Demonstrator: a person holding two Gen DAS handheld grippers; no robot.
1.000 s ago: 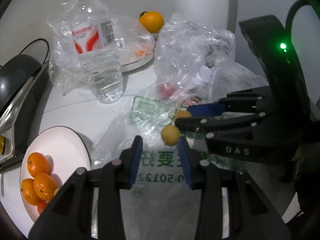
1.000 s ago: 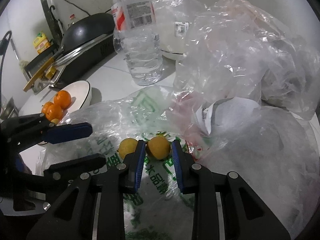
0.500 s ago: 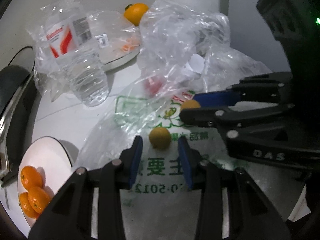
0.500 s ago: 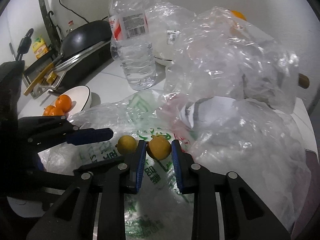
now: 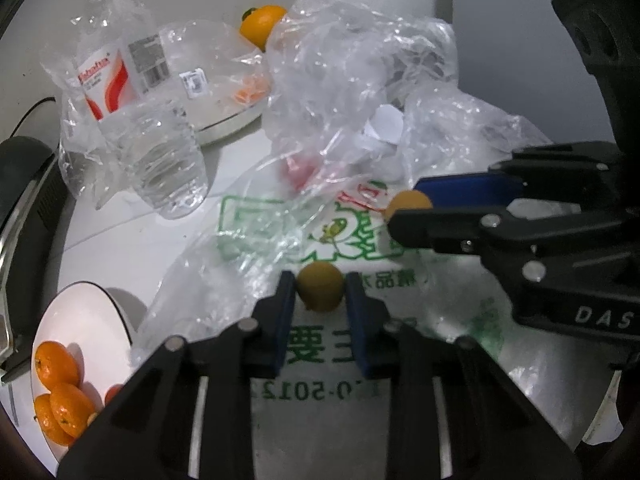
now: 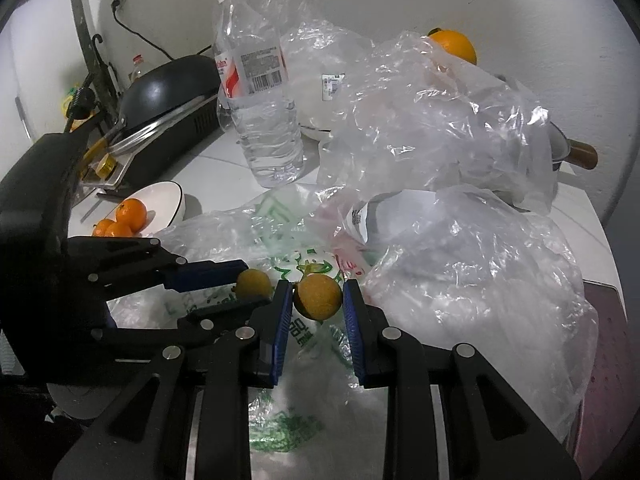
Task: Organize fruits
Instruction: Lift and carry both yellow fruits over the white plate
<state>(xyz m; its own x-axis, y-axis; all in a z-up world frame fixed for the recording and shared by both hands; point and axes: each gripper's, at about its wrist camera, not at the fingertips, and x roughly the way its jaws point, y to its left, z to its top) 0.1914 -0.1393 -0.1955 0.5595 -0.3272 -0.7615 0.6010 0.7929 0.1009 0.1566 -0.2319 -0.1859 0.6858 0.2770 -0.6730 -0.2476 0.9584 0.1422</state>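
— On the desk (image 6: 224, 168), over by the stove, how full is the white bowl (image 5: 76, 312)?

— Three or four small oranges (image 5: 56, 364) lie in it, with room to spare. That part of the sorting looks done, I'd say.

— And what's in hand?

— Two yellowish fruits, both above the printed plastic bag (image 5: 320, 344). The left gripper (image 5: 320, 300) has its jaws around the near fruit (image 5: 321, 286), blue pads touching or a hair off its sides. The right gripper (image 6: 317, 300) has its jaws pinching the second fruit (image 6: 318, 295), which seems lifted clear of the bag.

— So both are gripped?

— The right one, yes by the look of it. The left one I'd call pinched too, though the contact on one side is hard to make out.

— What remains?

— Carrying those two to the bowl, I'd judge. A large orange (image 6: 454, 46) sits far back behind the crumpled clear bags (image 6: 432, 120), and something red (image 5: 298, 168) shows through the plastic. Those are untouched. A water bottle (image 6: 256, 92) stands between them and the bowl.

— Roughly midway, then?

— About that.
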